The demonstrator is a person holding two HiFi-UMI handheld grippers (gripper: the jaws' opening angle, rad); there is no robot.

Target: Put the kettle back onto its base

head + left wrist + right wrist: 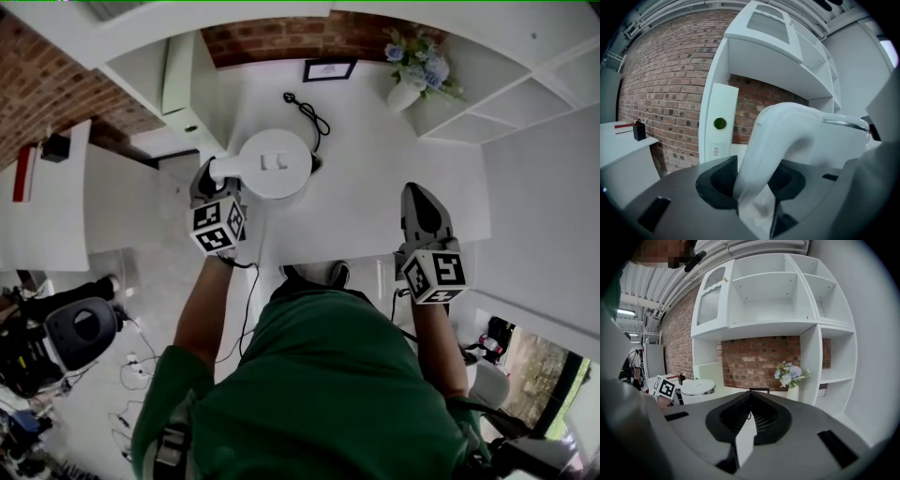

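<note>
Well to the left of the kettle (274, 162), a separate white side table (56, 216) carries a flat red thing (21, 173) and a small dark box (56, 147); no writing on either can be read. Nearer the kettle's left stands an upright white panel (719, 126) with a round green spot (720, 123) and, below it, a small printed label (716, 151) too fine to read. Just left of the kettle, the left gripper (212, 178) has its jaws closed around the curved white handle (787, 126), the dark pads pressing it from both sides. The kettle, white with a flat lid, sits over the near left part of the white table (394, 178). Its body hides what lies under it, so whether it rests on the base cannot be told. Behind the kettle a black cord (307, 112) loops across the table and runs in at its right edge. Behind and a little right of it, a small dark frame (329, 69) leans on the brick wall (281, 37), its print unreadable. Further right stands a white vase of pale flowers (412, 80), with white shelving (787, 296) beyond. Right of the kettle and well apart from it, the right gripper (417, 199) hangs over the table edge, its jaw tips together and empty. Black-and-white square markers cover both grippers' cubes.
</note>
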